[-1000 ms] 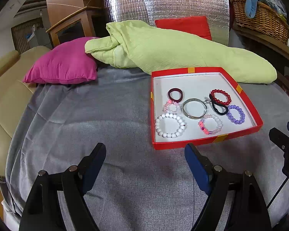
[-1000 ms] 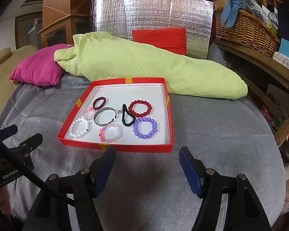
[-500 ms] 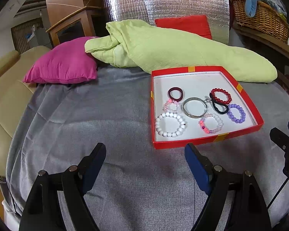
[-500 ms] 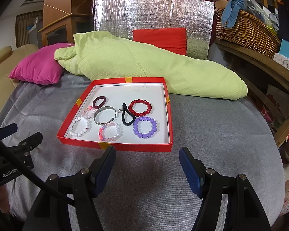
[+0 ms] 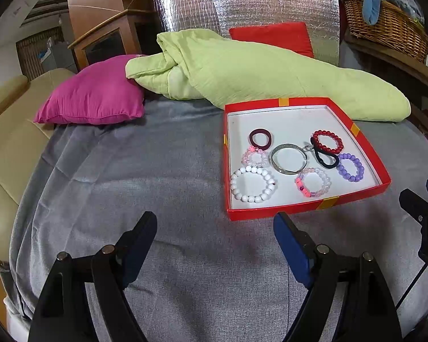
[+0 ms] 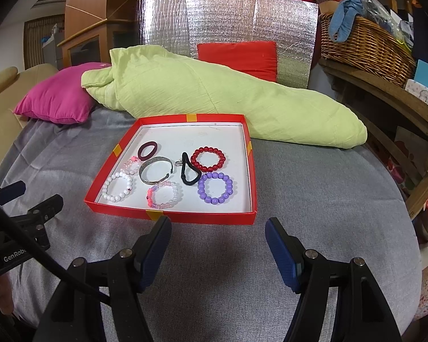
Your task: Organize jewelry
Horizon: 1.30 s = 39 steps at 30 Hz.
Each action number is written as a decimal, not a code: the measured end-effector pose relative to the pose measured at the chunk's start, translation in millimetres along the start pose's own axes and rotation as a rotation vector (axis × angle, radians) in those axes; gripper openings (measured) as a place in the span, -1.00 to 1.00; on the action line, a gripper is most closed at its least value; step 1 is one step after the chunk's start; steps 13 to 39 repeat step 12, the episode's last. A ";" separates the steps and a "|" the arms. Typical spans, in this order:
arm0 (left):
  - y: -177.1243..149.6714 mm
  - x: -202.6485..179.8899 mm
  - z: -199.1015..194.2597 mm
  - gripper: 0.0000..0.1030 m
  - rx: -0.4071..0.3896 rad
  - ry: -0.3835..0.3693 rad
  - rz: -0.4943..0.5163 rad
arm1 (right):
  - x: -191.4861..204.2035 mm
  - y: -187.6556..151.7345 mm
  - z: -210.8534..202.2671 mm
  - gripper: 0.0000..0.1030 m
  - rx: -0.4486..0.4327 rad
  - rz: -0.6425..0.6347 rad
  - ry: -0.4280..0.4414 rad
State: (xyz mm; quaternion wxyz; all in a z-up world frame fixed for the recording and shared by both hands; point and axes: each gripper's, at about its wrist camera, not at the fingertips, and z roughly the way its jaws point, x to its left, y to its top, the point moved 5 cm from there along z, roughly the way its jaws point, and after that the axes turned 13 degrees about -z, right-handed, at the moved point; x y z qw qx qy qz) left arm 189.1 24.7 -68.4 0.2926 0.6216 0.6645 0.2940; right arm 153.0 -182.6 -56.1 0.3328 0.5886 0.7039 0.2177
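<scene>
A shallow red box [image 5: 305, 209] [image 6: 171, 217] with a white floor lies on the grey cloth. Inside it lie a white bead bracelet [image 5: 252, 184] [image 6: 117, 186], a silver bangle [image 5: 289, 158] [image 6: 155, 170], a purple bead bracelet [image 5: 350, 167] [image 6: 215, 188], a red bead bracelet [image 5: 327, 142] [image 6: 208, 159], a black hair tie [image 5: 324, 158] [image 6: 189, 172], a maroon hair tie [image 5: 260, 137] [image 6: 147, 150] and two pink bead bracelets [image 5: 313, 181] [image 6: 165, 195]. My left gripper [image 5: 214, 230] hovers open short of the box's near left corner. Just before the box's near edge my right gripper [image 6: 218, 233] is open too, holding nothing.
A lime green quilt [image 5: 256, 71] [image 6: 214, 97] and a magenta cushion [image 5: 94, 97] [image 6: 54, 99] lie behind the box. A red cushion [image 6: 236, 57] leans on a silver foil panel [image 6: 228, 20]. A wicker basket [image 6: 365, 45] stands on a wooden shelf at right.
</scene>
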 end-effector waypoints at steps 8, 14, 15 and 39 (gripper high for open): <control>0.0 -1.1 -3.1 0.64 -0.018 -0.006 0.013 | -1.6 -1.8 0.4 0.40 0.003 0.000 -0.003; 3.3 2.2 -2.8 0.64 -0.041 -0.015 0.008 | -10.5 -1.7 -2.3 0.40 -0.007 0.010 -0.007; 3.3 2.2 -2.8 0.64 -0.041 -0.015 0.008 | -10.5 -1.7 -2.3 0.40 -0.007 0.010 -0.007; 3.3 2.2 -2.8 0.64 -0.041 -0.015 0.008 | -10.5 -1.7 -2.3 0.40 -0.007 0.010 -0.007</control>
